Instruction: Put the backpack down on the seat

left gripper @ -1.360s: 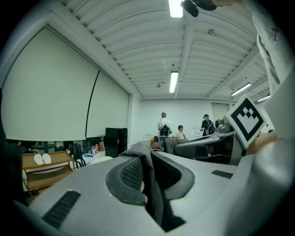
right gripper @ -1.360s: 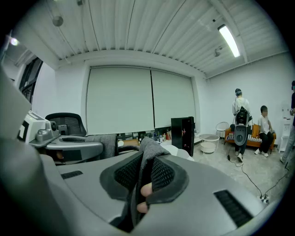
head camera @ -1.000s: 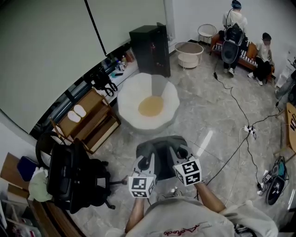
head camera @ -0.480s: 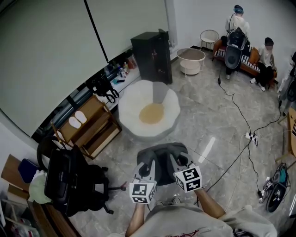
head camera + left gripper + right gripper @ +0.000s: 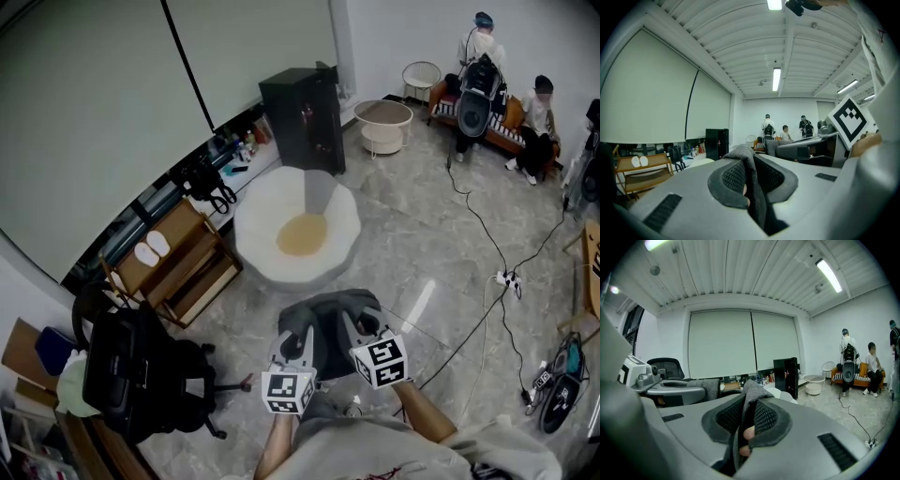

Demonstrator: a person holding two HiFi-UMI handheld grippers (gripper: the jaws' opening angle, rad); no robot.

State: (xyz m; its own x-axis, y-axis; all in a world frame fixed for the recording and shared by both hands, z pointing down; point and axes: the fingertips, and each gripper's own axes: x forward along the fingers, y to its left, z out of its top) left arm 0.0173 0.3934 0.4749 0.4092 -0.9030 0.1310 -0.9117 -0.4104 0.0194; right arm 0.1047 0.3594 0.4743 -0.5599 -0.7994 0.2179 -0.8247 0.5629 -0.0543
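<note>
Both claws are clenched: the left gripper [image 5: 751, 177] pinches a fold of the grey backpack [image 5: 328, 314], and the right gripper [image 5: 747, 422] bites another fold. The bag hangs between them. Just ahead of the jaws sits the white round seat [image 5: 255, 220] with its tan cushion [image 5: 302, 234].

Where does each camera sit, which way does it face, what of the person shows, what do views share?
Head view: on the head, steeply down at white seat and backpack; left gripper, right gripper, forearms show.
Left gripper view: along its jaws, shut on backpack fabric; faces black cabinet.
Right gripper view: likewise, jaws shut on backpack.
Shared: black cabinet, all three.
</note>
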